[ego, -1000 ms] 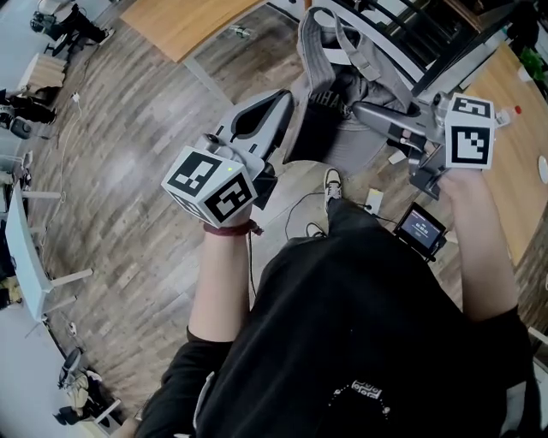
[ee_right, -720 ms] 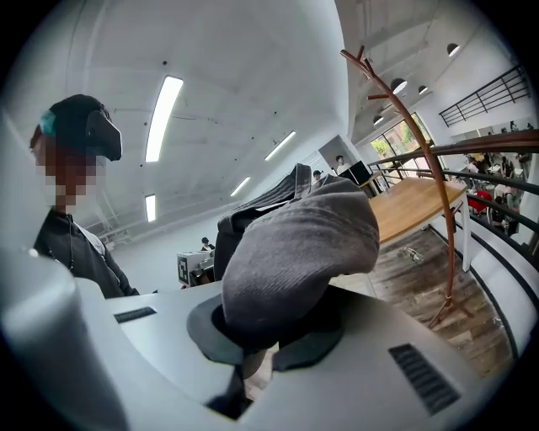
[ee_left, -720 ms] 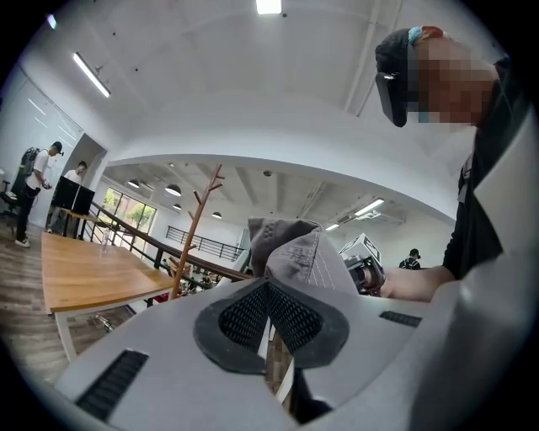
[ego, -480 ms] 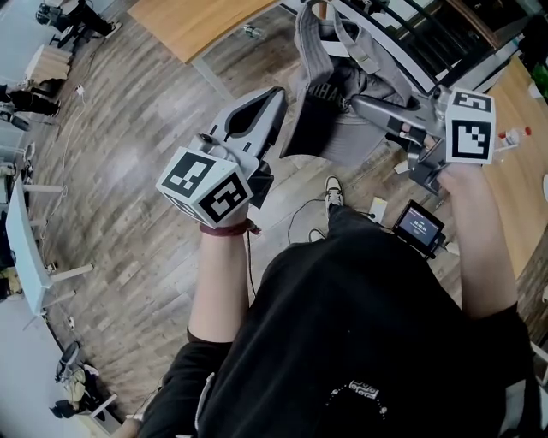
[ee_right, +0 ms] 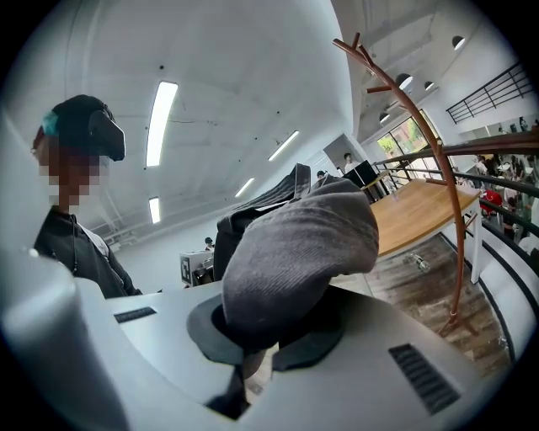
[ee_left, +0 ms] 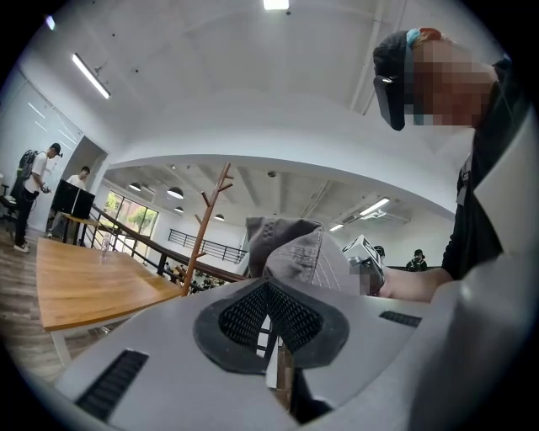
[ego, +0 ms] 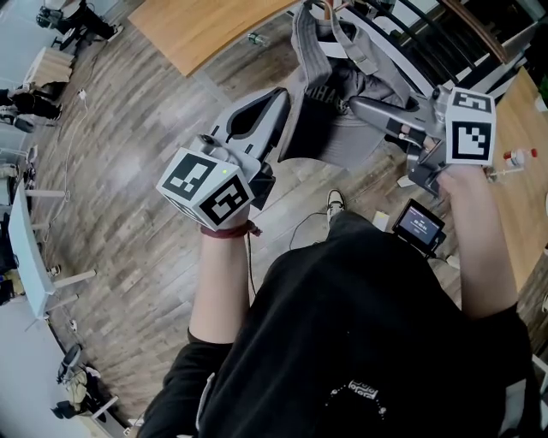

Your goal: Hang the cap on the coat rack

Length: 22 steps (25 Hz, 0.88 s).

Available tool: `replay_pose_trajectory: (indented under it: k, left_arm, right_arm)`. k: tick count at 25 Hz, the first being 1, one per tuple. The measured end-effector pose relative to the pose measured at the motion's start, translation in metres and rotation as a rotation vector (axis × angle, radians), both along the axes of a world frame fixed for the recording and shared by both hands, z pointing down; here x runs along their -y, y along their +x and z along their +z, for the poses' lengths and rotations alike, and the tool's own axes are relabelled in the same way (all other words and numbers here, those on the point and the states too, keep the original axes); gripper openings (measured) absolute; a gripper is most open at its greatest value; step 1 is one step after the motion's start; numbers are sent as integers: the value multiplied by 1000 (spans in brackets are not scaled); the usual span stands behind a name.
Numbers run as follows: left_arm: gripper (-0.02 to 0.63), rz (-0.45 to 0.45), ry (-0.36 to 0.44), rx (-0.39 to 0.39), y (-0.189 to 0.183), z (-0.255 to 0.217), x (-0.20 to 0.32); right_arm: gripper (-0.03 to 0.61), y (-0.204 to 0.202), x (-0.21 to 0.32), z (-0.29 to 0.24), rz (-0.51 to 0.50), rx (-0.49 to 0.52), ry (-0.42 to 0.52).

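A grey cap point(ego: 338, 90) with a dark underside hangs between my two grippers, above the wooden floor. My left gripper point(ego: 281, 96) is shut on the cap's left edge, and in the left gripper view the cap point(ee_left: 290, 252) rises just behind the closed jaws point(ee_left: 269, 324). On the other side my right gripper point(ego: 358, 104) is shut on the cap's grey fabric point(ee_right: 295, 252), which bulges over its pads point(ee_right: 253, 353). The brown wooden coat rack point(ee_right: 429, 143) stands ahead by the railing, and its branched top point(ee_left: 210, 210) is past the cap.
A wooden table point(ego: 197, 21) is ahead on the left. A black railing point(ego: 428, 43) runs behind the cap. A second wooden surface with a small bottle point(ego: 518, 158) lies at the right. A small screen point(ego: 418, 227) hangs at the person's waist. People stand far off point(ee_left: 34, 185).
Both grippers and the cap have shifted slightly forward and up in the head view. Both grips look the same.
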<state>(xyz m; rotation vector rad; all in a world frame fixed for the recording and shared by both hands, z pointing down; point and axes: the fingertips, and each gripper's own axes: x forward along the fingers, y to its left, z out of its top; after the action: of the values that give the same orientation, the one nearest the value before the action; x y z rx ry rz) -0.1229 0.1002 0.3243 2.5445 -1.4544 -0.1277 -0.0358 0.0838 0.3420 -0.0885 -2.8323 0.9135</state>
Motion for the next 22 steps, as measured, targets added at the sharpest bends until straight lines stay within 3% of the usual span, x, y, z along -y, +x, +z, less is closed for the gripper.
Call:
replay_pose_trajectory:
  k: [16, 22]
  left_arm:
    - [5, -54, 2, 23, -8, -51, 153]
    - [5, -75, -19, 24, -22, -41, 174]
  right_arm:
    - [23, -15, 153, -48, -80, 22, -1]
    - [23, -30, 177, -36, -97, 20, -22]
